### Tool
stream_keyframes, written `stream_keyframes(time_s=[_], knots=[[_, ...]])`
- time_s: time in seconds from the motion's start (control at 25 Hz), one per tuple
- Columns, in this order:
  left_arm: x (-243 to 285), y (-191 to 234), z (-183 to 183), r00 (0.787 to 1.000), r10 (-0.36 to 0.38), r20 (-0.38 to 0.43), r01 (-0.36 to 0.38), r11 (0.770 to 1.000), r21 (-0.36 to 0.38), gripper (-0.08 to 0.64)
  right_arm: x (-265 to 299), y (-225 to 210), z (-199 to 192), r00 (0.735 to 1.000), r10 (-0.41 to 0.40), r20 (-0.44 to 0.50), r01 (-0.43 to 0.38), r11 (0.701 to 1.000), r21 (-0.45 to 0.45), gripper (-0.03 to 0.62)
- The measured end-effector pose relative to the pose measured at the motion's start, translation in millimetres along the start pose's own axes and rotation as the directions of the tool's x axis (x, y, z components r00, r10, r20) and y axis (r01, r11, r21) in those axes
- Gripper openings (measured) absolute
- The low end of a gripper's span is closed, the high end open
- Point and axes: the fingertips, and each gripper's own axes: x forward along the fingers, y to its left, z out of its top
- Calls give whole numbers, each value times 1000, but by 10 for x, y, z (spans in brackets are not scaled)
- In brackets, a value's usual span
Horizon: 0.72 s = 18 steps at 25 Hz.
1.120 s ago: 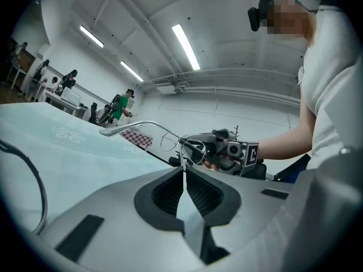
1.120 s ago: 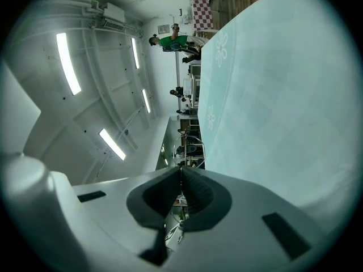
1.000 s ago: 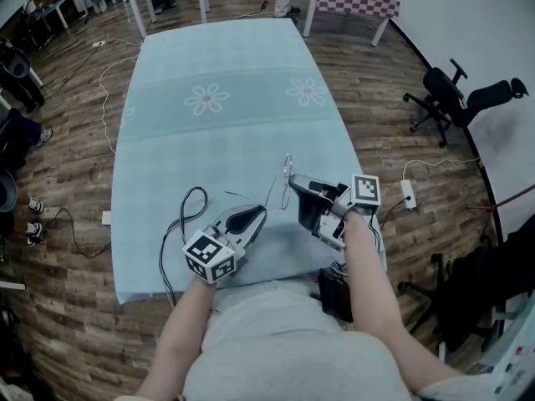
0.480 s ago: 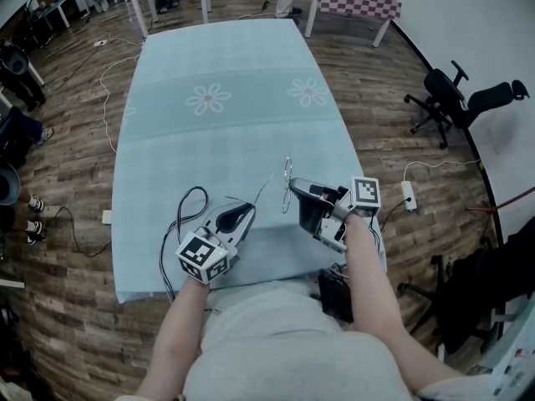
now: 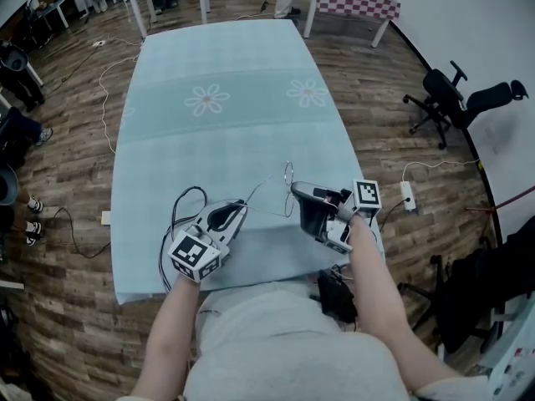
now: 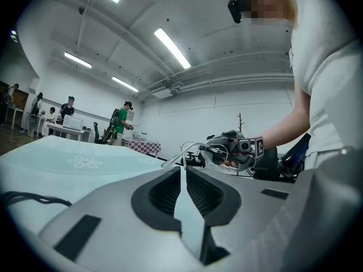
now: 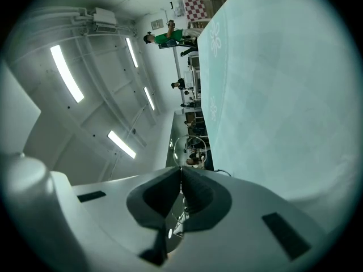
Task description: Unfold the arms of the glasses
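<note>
The tabletop (image 5: 226,65), draped in pale blue with flower prints (image 5: 206,98), fills most of the head view. Over its near edge my left gripper (image 5: 243,203) points toward two o'clock, and my right gripper (image 5: 294,190), at three o'clock from it, points toward ten o'clock. The glasses (image 5: 287,174) hang between them, above the tabletop. My right jaws are closed on the wire rim of a lens (image 7: 190,149). My left jaws are pinched almost together on the tip of one thin arm (image 6: 179,155), which stretches from the frame toward eight o'clock.
</note>
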Motion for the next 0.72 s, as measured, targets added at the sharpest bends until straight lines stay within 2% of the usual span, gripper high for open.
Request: stream_keyframes(time_s=[0.24,0.56,0.72], knots=[[-35,25,89,1000,-19,3,19,999,51,25,35,98,-18,996,60,-68,-59,998,22,12],[-90,52,159,1000,-27,-7,27,994,106,25,30,150,-60,982,58,-179,-57,998,8,12],[-96,25,168,999,-50,-20,52,990,128,25,27,194,-97,968,84,-235,-84,996,10,12]])
